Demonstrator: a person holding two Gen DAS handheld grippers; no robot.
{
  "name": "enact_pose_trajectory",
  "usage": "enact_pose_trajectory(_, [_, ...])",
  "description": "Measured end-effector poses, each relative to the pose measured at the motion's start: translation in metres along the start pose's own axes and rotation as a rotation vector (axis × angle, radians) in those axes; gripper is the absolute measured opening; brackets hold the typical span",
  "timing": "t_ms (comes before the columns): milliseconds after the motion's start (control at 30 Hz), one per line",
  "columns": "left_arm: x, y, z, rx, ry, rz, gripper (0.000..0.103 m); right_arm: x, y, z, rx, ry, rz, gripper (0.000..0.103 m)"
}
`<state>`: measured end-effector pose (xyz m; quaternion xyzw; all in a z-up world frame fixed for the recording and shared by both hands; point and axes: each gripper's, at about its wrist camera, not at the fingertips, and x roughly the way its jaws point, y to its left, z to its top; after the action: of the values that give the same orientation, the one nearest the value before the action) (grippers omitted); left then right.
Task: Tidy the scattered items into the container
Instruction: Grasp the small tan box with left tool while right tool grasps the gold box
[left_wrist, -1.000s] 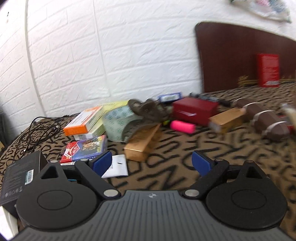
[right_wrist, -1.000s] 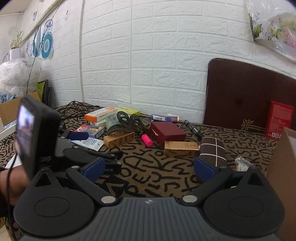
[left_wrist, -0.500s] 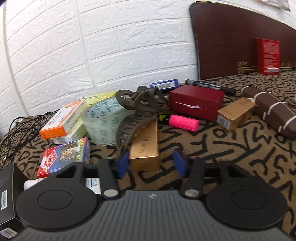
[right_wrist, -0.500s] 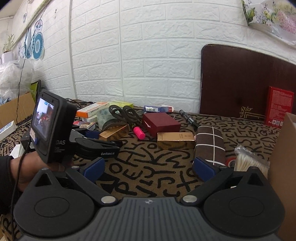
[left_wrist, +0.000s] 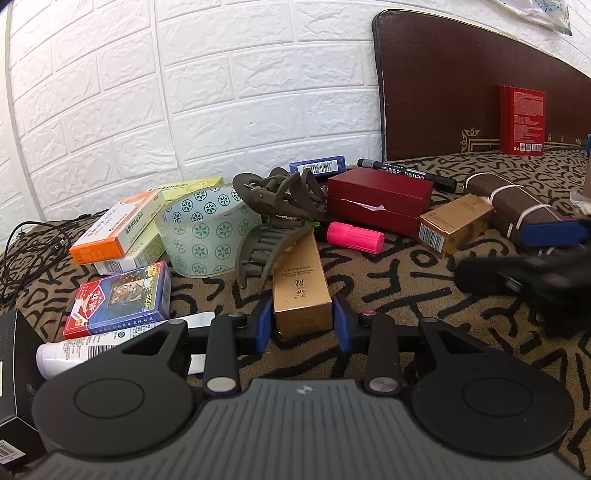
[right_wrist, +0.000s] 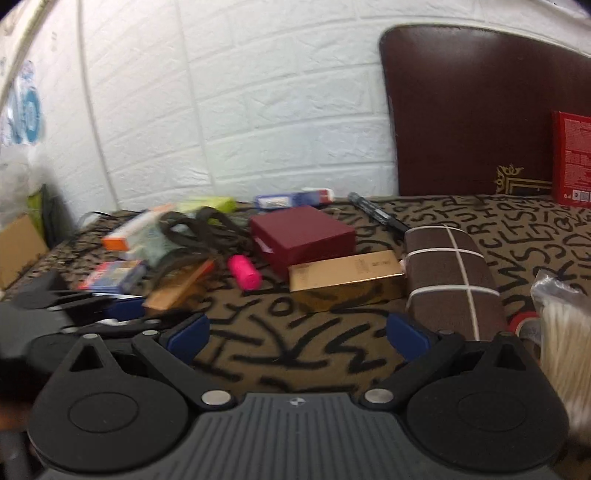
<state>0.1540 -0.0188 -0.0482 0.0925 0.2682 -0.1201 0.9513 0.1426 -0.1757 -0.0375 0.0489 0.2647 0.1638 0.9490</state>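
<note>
My left gripper has its blue pads on either side of the near end of a long gold box; they look shut on it. A brown hair claw leans on the box's far end. My right gripper is open and empty above the patterned cloth, short of a second gold box and a brown case with white straps. A dark red box, a pink marker cap and a tape roll lie nearby. No container shows clearly.
Medicine boxes, a card pack and a white tube lie at left. A black marker lies by the dark headboard. A bag of cotton swabs sits at the right. The right gripper shows in the left wrist view.
My left gripper moved forward and narrowed its jaws around the long gold box. My right gripper moved forward and left, closer to the second gold box and the brown case.
</note>
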Motion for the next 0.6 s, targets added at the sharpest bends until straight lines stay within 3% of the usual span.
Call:
enact_pose_trajectory(233, [0.008, -0.003, 0.004, 0.001, 0.002, -0.003, 0.035, 0.032, 0.004, 0.015, -0.151, 0.024, -0.112, 0.103])
enact_pose_trajectory(367, [0.007, 0.0, 0.002, -0.005, 0.002, -0.009, 0.035, 0.049, -0.003, 0.023, -0.186, 0.069, -0.128, 0.103])
enact_pose_trajectory(533, [0.007, 0.003, 0.002, -0.014, 0.001, -0.013, 0.035, 0.056, -0.004, 0.024, -0.222, 0.1, -0.024, 0.101])
enact_pose_trajectory(567, [0.007, 0.004, 0.001, -0.014, -0.001, -0.013, 0.035, 0.054, -0.005, 0.024, -0.219, 0.091, -0.006, 0.098])
enact_pose_trajectory(600, [0.006, 0.004, 0.001, -0.014, -0.003, -0.013, 0.035, 0.051, -0.005, 0.024, -0.215, 0.083, 0.014, 0.084])
